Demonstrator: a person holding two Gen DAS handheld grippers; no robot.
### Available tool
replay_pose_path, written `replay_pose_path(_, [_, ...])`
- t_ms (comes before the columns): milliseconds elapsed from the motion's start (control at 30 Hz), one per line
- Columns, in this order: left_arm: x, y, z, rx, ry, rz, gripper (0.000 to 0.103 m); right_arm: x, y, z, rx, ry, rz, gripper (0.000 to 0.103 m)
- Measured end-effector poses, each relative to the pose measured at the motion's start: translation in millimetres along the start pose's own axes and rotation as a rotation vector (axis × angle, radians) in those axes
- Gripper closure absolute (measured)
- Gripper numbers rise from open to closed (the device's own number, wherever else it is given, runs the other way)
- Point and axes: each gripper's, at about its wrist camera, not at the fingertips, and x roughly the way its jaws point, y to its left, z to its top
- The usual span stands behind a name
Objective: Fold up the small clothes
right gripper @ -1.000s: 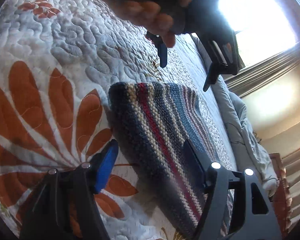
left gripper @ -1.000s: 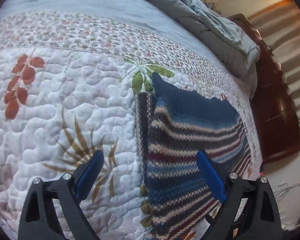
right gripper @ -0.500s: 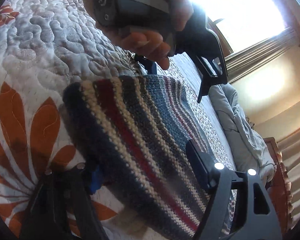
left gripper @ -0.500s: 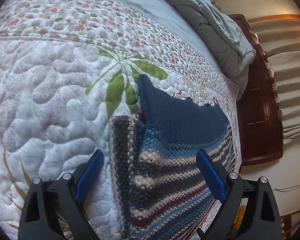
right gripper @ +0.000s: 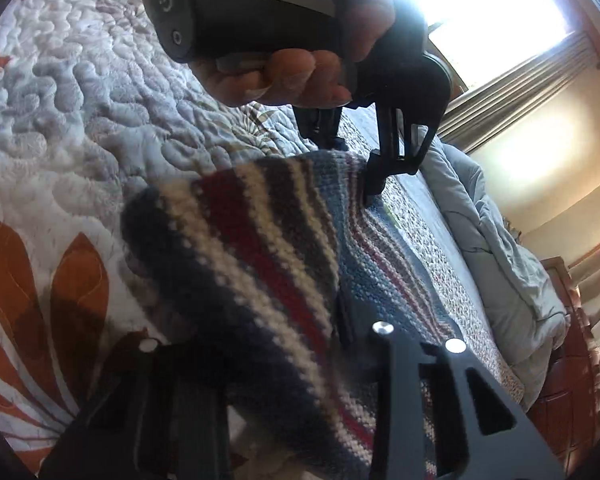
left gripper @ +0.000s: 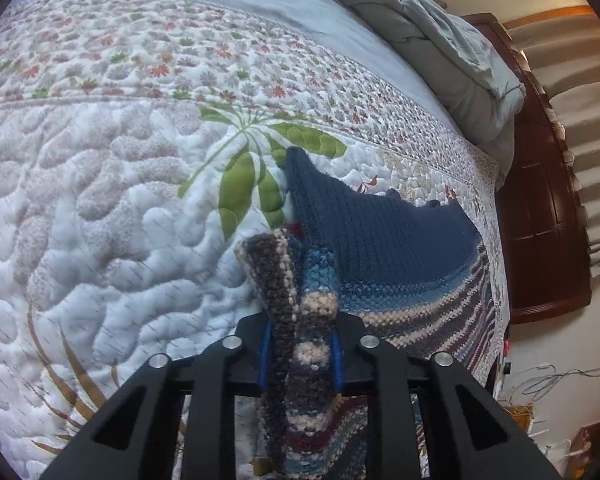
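A striped knit garment point(left gripper: 416, 300) with a plain navy part lies on the flowered quilt point(left gripper: 100, 208). In the left wrist view my left gripper point(left gripper: 300, 350) is closing its jaws on a bunched corner of the knit, and the blue pads point(left gripper: 265, 354) press on the fabric. In the right wrist view my right gripper point(right gripper: 256, 344) is closing on the nearer corner of the striped knit point(right gripper: 260, 248), which fills the gap between its fingers. A hand point(right gripper: 300, 76) holds the left gripper point(right gripper: 350, 156) at the far corner.
A crumpled grey-blue duvet point(left gripper: 452, 52) lies along the far side of the bed. Dark wooden furniture point(left gripper: 540, 232) stands past the bed's edge, with cables point(left gripper: 552, 376) on the floor. A bright window point(right gripper: 480, 4) with curtains is behind.
Both grippers moved in over the knit's corners and their jaws went from wide apart to pinched on the fabric. The gripped corners now stand bunched up off the quilt.
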Motion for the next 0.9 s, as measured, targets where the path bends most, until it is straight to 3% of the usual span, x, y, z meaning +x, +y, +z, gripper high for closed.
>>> replay_pose_path(200, [-17, -34, 6, 0.025, -0.013, 0.094, 0.084, -17, -40, 0, 0.133, -0.056, 0.044, 0.082])
replay_pose_path(567, [-48, -138, 21, 0.098, -0.035, 0.249, 0.084, -60, -122, -21, 0.388, -0.156, 0.101, 0.083])
replay_pose_path(900, [-39, -226, 24, 0.158, -0.041, 0.372, 0.084, -84, -182, -61, 0.541, -0.199, 0.149, 0.084])
